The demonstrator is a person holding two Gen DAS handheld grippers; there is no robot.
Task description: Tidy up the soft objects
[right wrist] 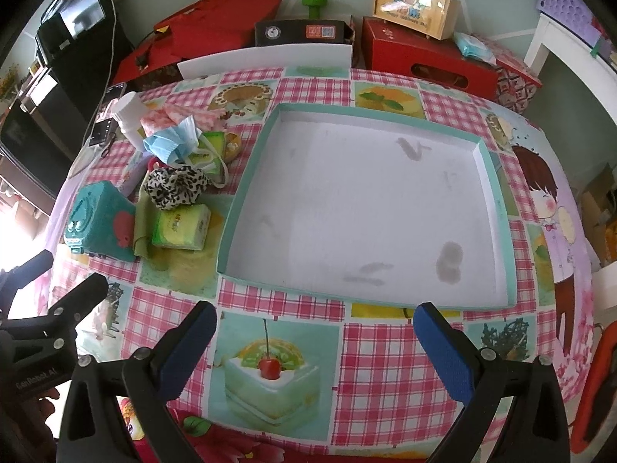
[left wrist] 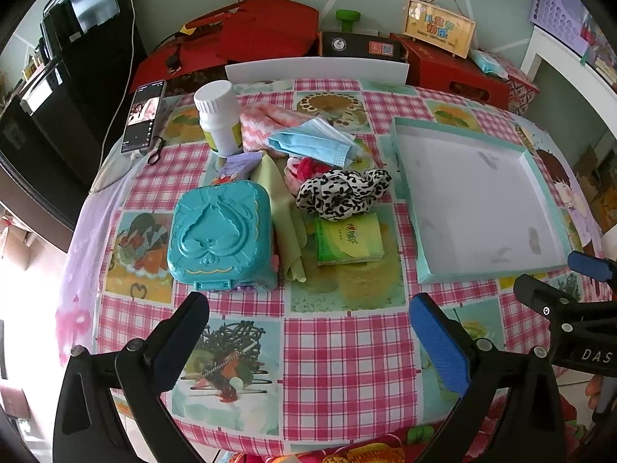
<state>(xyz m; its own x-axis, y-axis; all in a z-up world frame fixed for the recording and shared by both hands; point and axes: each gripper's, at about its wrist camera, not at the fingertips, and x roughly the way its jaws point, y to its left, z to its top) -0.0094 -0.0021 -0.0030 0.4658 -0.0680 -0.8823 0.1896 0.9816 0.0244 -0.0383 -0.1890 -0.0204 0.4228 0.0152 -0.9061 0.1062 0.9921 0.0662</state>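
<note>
Pink checked cloth covers the round table (left wrist: 339, 351). On its right part lies a shallow tray (right wrist: 246, 200) with teal walls and a white floor. To the left of the tray the soft things make a small heap: a leopard-print scrunchie (left wrist: 341, 193), a blue face mask (left wrist: 314, 144), a pink knitted cloth (left wrist: 262, 119), a green cloth (left wrist: 283, 212) and a green tissue pack (left wrist: 349, 237). A teal plastic case (left wrist: 221, 235) and a white bottle (left wrist: 218, 117) stand beside them. The left gripper (left wrist: 308, 337) hangs over the near table edge, fingers spread wide, holding nothing. The right gripper (right wrist: 314, 341) is also spread wide and holds nothing, just before the tray.
</note>
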